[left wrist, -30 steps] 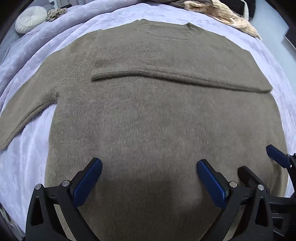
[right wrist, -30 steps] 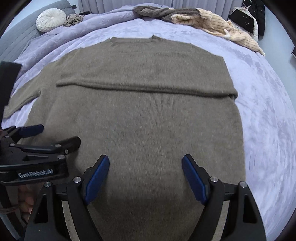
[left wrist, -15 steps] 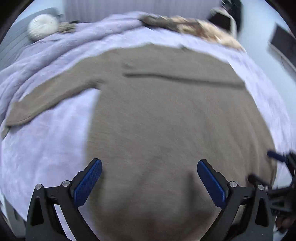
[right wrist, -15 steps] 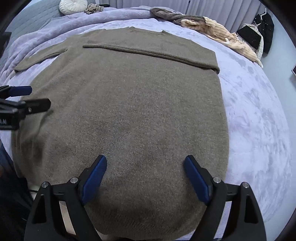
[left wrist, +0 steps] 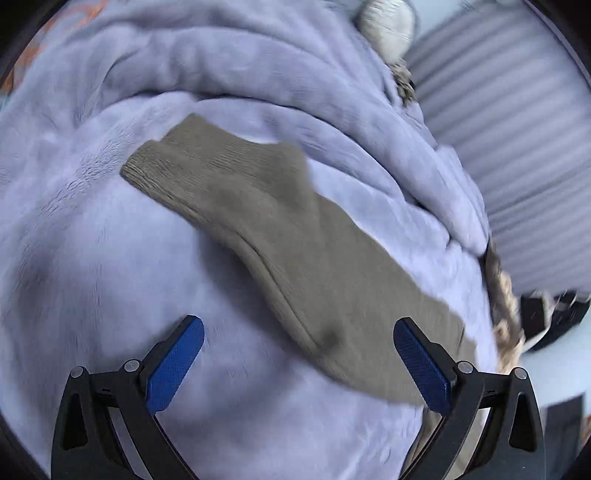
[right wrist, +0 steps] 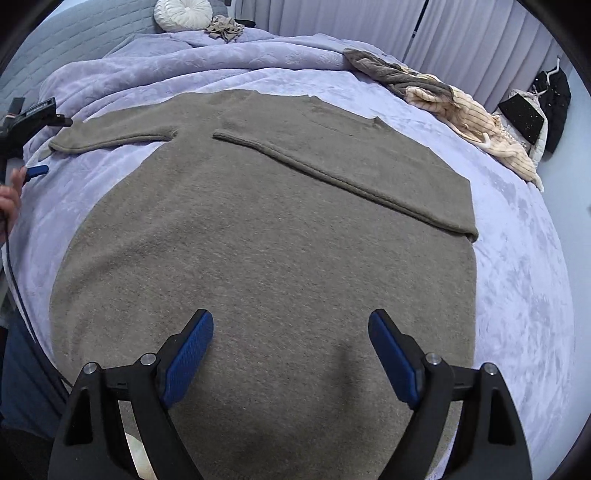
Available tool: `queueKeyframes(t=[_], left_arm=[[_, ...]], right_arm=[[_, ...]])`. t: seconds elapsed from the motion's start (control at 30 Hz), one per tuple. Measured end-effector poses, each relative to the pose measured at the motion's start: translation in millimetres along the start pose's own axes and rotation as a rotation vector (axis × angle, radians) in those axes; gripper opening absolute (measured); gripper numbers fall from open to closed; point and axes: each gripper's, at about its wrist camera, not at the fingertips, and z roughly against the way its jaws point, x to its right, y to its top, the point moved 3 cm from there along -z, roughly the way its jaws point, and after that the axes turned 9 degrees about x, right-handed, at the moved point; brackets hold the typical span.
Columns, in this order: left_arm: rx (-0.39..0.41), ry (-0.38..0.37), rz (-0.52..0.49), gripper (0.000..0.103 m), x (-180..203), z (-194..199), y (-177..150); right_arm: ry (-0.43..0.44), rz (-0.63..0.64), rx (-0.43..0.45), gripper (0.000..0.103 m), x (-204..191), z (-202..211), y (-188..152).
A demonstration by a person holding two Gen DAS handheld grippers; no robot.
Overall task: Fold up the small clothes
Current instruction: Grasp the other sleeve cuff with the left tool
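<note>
An olive-brown knit sweater (right wrist: 266, 236) lies flat on a lilac bedspread (right wrist: 517, 295). Its right sleeve (right wrist: 332, 173) is folded across the chest. Its left sleeve (right wrist: 110, 134) stretches out to the left; in the left wrist view this sleeve (left wrist: 295, 236) runs diagonally, cuff at upper left. My left gripper (left wrist: 299, 362) is open and empty, just short of the sleeve; it also shows at the left edge of the right wrist view (right wrist: 29, 147). My right gripper (right wrist: 291, 354) is open and empty over the sweater's lower body.
A pile of beige and grey clothes (right wrist: 461, 110) lies at the bed's far right. A round white cushion (right wrist: 183, 13) and a crumpled cloth (right wrist: 223, 29) sit at the head. Black bags (right wrist: 535, 114) stand by the curtain at right.
My left gripper has swung left, off the sweater's body, and now faces the outstretched left sleeve. My right gripper has stayed over the lower body, tilting slightly. Both remain open.
</note>
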Motion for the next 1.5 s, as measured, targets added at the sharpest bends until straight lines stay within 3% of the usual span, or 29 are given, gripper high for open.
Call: queueKeyframes(t=[0.17, 0.23, 0.27, 0.3, 0.4, 0.47, 0.57, 0.7, 0.77, 0.97, 1.07, 1.2, 1.3, 1.4, 1.5], left_arm=[[0.045, -0.108, 0.100, 0.100, -19, -22, 32], [0.053, -0.123, 0.106, 0.073, -20, -28, 42], [0.038, -0.125, 0.108, 0.035, -23, -36, 47], [0.011, -0.136, 0.118, 0.012, -28, -41, 49], [0.023, -0.098, 0.121, 0.011, -39, -55, 55], [0.057, -0.087, 0.101, 0.005, -36, -52, 58], [0.100, -0.094, 0.079, 0.005, -21, -56, 64], [0.141, 0.001, -0.055, 0.005, 3, -51, 69], [0.138, 0.020, -0.074, 0.005, 8, -52, 72], [0.002, -0.015, 0.122, 0.005, -32, -87, 87], [-0.053, -0.075, 0.219, 0.014, -55, -103, 87], [-0.057, -0.174, 0.290, 0.014, -71, -103, 91], [-0.006, -0.248, 0.346, 0.014, -83, -98, 95], [0.045, -0.264, 0.333, 0.010, -85, -85, 97], [0.000, -0.275, 0.371, 0.011, -90, -88, 97]], right_arm=[[-0.003, 0.049, -0.045, 0.088, -20, -13, 5], [-0.007, 0.065, -0.053, 0.088, -26, -17, 10], [-0.008, 0.071, -0.054, 0.088, -28, -18, 12], [-0.009, 0.078, -0.053, 0.088, -31, -19, 16], [-0.009, 0.094, -0.038, 0.088, -39, -22, 30], [-0.009, 0.104, -0.026, 0.088, -44, -26, 42], [-0.010, 0.114, -0.014, 0.088, -50, -37, 62], [0.014, 0.105, -0.001, 0.088, -57, -59, 91], [0.025, 0.083, -0.010, 0.088, -57, -75, 106], [0.061, -0.045, -0.042, 0.088, -54, -118, 153], [0.065, -0.077, -0.047, 0.088, -55, -129, 167], [0.082, -0.094, -0.050, 0.088, -61, -134, 171], [0.094, -0.077, -0.058, 0.088, -72, -134, 167], [0.092, -0.054, -0.067, 0.088, -79, -135, 163], [0.096, -0.051, -0.071, 0.088, -82, -135, 161]])
